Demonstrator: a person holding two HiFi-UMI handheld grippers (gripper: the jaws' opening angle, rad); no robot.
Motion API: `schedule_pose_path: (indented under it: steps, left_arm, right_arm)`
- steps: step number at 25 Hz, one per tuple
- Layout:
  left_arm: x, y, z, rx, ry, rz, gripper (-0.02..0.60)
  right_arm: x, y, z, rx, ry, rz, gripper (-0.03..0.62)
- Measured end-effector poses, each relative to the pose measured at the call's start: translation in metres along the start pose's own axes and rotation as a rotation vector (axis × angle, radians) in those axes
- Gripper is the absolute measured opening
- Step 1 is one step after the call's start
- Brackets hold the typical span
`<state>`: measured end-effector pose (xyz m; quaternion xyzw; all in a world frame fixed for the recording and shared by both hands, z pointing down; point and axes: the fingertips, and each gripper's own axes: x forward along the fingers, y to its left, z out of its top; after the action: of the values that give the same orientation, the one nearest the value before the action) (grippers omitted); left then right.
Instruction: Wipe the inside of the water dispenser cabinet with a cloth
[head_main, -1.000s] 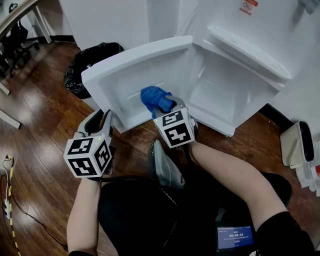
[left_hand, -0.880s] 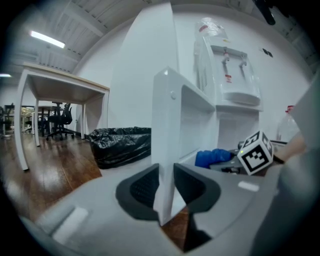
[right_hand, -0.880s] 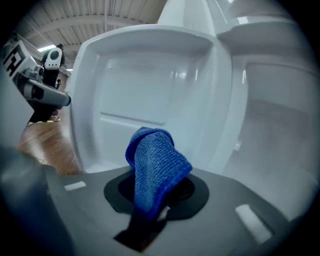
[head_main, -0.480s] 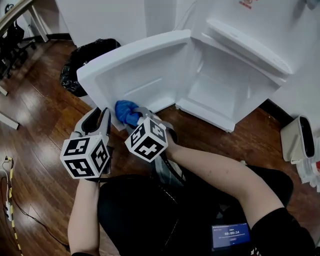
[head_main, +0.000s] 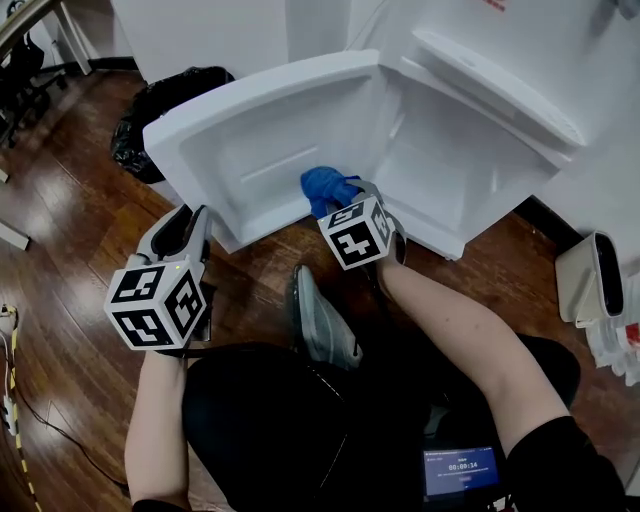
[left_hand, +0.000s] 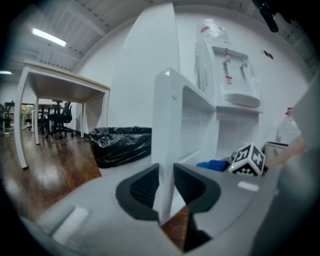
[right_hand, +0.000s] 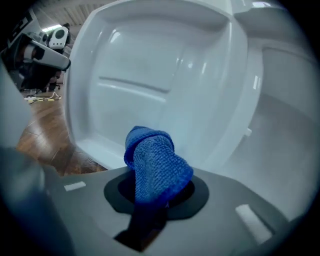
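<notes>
The water dispenser's low cabinet (head_main: 455, 165) stands open, its white door (head_main: 250, 140) swung out to the left. My left gripper (head_main: 188, 225) is shut on the door's outer edge; in the left gripper view the white door edge (left_hand: 167, 110) runs up between the two dark pads (left_hand: 142, 190). My right gripper (head_main: 340, 200) is shut on a bunched blue cloth (head_main: 322, 186). The cloth (right_hand: 155, 160) sticks out past the jaws at the door's inner face (right_hand: 150, 55), low down near the hinge side. The cabinet's white interior (right_hand: 285, 115) lies to the right.
A black rubbish bag (head_main: 160, 105) sits on the wooden floor behind the door. The person's shoe (head_main: 320, 320) rests just below the door. A white appliance (head_main: 600, 285) stands at the right, a cable (head_main: 10, 380) lies at the far left, a lit screen (head_main: 465, 470) near the knee.
The right gripper carried the cloth left along the door's lower edge, then swung back right to the hinge side. The left gripper has kept its place on the door's edge.
</notes>
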<state>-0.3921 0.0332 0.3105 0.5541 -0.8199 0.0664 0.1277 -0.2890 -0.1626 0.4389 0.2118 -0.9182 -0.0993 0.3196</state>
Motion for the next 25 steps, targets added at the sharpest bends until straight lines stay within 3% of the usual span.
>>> schedule_pose_path:
  steps: [2, 5, 10, 12, 16, 18, 20, 22, 25]
  left_arm:
    - [0.000, 0.000, 0.001, 0.004, 0.001, 0.001, 0.093]
    - [0.000, 0.000, 0.000, 0.002, 0.002, 0.006, 0.093]
    - [0.000, -0.001, -0.001, -0.001, -0.004, 0.011, 0.094]
    - [0.002, -0.001, -0.001, 0.001, -0.007, 0.013, 0.094]
    - [-0.001, -0.001, 0.003, -0.017, -0.037, -0.008, 0.097]
    - [-0.022, 0.008, 0.024, -0.096, -0.170, -0.024, 0.097]
    - [-0.055, 0.020, 0.055, -0.201, -0.360, -0.017, 0.098]
    - [-0.083, 0.034, 0.079, -0.257, -0.508, 0.028, 0.098]
    - [-0.099, 0.045, 0.090, -0.261, -0.577, 0.085, 0.098]
  right_arm:
    - [0.001, 0.010, -0.004, 0.001, 0.017, 0.025, 0.091]
    - [0.001, 0.066, 0.008, -0.048, 0.010, 0.204, 0.091]
    - [-0.012, 0.165, 0.034, -0.312, -0.035, 0.459, 0.091]
    - [-0.015, 0.176, 0.035, -0.324, -0.031, 0.493, 0.091]
    - [-0.026, 0.145, 0.038, -0.196, -0.052, 0.451, 0.091]
    - [-0.051, 0.129, 0.060, -0.200, -0.141, 0.409, 0.089]
    - [-0.093, 0.115, 0.101, -0.252, -0.299, 0.347, 0.091]
    - [-0.147, 0.102, 0.157, -0.309, -0.503, 0.258, 0.091]
    - [-0.225, 0.086, 0.231, -0.395, -0.748, 0.057, 0.089]
